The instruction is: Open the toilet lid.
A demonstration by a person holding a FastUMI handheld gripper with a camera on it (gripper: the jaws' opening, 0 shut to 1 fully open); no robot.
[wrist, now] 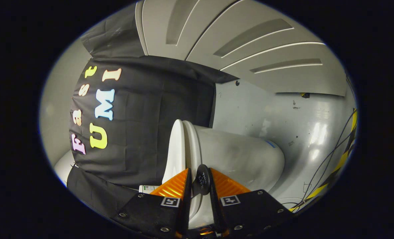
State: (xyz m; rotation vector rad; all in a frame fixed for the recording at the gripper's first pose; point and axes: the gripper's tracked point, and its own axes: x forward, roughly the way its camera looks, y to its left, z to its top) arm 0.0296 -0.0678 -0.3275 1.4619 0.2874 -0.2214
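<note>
1. The view is rolled on its side, so the toilet (pixel 237 156) lies sideways across the picture, just ahead of the gripper (pixel 199 186).
2. The gripper's two fingers are close together with a narrow gap between them. A small round dark knob (pixel 202 181) sits in that gap at the fingertips (pixel 187 181). Both fingers look to be touching it, but I cannot tell whether they really press on it.
3. The toilet lid (pixel 176 149) is a thin white slab just beyond the fingers. Beside it is the seat rim (pixel 193 149); a thin gap shows between the two.
4. The knob seems to sit at the lid and seat edge. I cannot tell which of the two it is fixed to.
5. The white bowl body bulges away from the fingers toward the grey floor (pixel 303 122).
6. Black cloth (pixel 150 132) hangs behind the lid.
7. Thin dark cables (pixel 333 156) and a yellow and black striped tape (pixel 341 162) run along the floor, well apart from the toilet.
8. Grey panelled wall (pixel 250 39) beyond the cloth.
</note>
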